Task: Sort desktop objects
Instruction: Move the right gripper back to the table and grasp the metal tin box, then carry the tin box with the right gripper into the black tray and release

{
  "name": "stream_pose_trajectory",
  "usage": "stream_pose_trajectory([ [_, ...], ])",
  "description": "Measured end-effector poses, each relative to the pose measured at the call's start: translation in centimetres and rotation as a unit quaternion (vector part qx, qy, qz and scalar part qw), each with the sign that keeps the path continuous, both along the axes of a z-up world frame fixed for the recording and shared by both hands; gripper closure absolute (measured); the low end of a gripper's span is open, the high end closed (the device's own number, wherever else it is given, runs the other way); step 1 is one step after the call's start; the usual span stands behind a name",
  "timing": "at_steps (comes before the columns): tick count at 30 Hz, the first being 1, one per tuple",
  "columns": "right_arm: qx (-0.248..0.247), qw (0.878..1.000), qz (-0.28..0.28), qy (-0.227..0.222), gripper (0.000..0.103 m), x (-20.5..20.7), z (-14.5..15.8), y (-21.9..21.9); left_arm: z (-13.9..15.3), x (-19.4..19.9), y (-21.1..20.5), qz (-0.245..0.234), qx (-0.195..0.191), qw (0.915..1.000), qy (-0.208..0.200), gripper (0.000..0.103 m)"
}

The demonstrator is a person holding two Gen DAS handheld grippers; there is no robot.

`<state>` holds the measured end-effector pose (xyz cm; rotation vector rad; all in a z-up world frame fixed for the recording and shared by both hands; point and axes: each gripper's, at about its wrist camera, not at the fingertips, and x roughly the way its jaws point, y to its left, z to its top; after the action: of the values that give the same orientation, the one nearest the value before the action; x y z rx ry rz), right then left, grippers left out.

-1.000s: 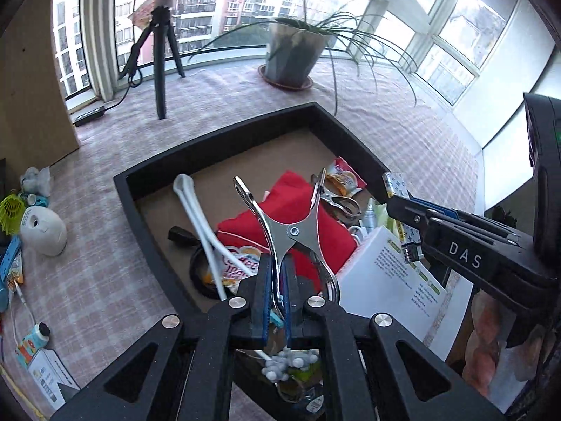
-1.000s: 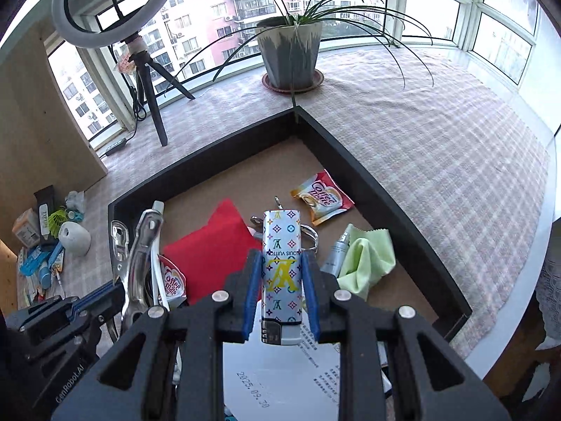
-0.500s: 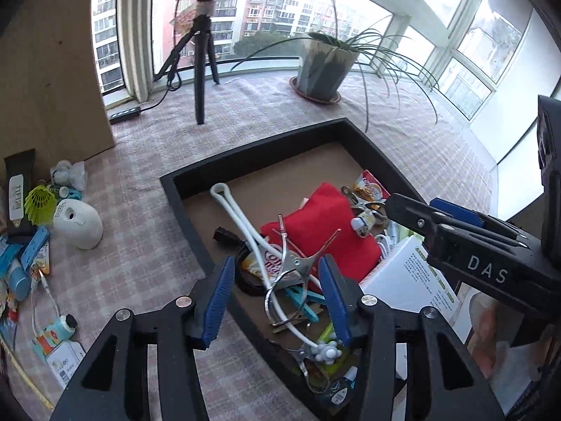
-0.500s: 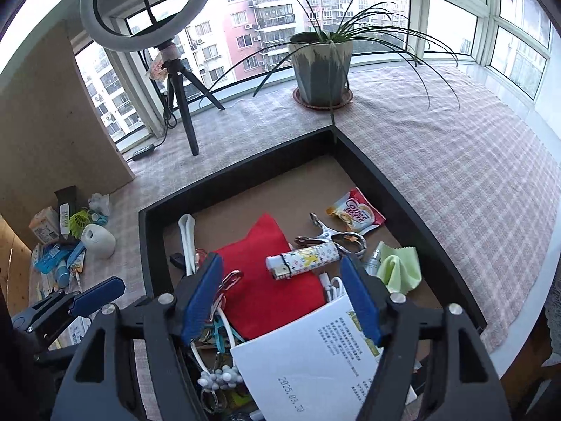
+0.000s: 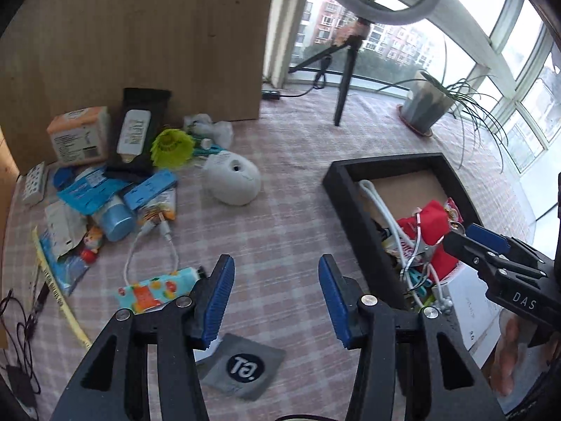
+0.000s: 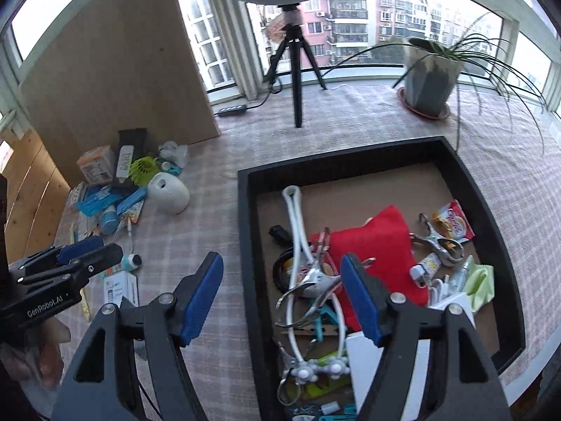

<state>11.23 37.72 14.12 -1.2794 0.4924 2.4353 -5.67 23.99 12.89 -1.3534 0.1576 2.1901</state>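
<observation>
both tools gape empty: left tool (image 5: 275, 301) over the checked tabletop (image 5: 280, 217) near the fruit-print tube (image 5: 157, 289), right tool (image 6: 282, 301) at the black tray (image 6: 245, 245) edge. between picks, i judge; next, the left closes on that tube.

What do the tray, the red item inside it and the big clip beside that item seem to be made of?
Tray: matte black walls, brown cardboard-like floor; possibly wood or plastic.
Red item: soft cloth, judging by its folds and dull surface.
Big clip: polished metal, showing bright reflections.
</observation>
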Motion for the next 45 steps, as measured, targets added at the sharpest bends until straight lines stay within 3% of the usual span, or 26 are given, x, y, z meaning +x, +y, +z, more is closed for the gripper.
stream_pose_trajectory([
  [9,-0.025,0.994,0.11,-0.017,0.035,-5.4,-1.5,-8.4,-3.7,-0.2,-9.4,0.097,-0.017,0.9945,-0.037,0.055],
  [14,-0.041,0.985,0.16,-0.042,0.049,-8.2,-3.4,-12.2,-5.7,0.6,-11.4,0.119,-0.01,0.9908,-0.063,0.057],
  [16,-0.044,0.983,0.172,-0.049,0.05,-9.0,-4.2,-13.3,-6.4,0.8,-11.7,0.125,-0.006,0.9896,-0.072,0.057],
  [20,-0.054,0.978,0.189,-0.076,0.062,-10.6,-6.0,-14.9,-7.4,1.0,-11.6,0.123,-0.003,0.9887,-0.086,0.057],
  [32,-0.085,0.963,0.221,-0.129,0.062,-13.6,-9.7,-17.2,-9.3,0.5,-9.7,0.095,0.012,0.9867,-0.131,0.057],
  [37,-0.147,0.952,0.227,-0.142,0.062,-14.3,-11.4,-17.1,-9.7,0.4,-9.4,0.089,0.02,0.9859,-0.14,0.057],
  [45,-0.138,0.959,0.21,-0.133,0.062,-13.9,-11.1,-16.8,-9.3,0.2,-9.1,0.086,0.026,0.9867,-0.135,0.063],
])
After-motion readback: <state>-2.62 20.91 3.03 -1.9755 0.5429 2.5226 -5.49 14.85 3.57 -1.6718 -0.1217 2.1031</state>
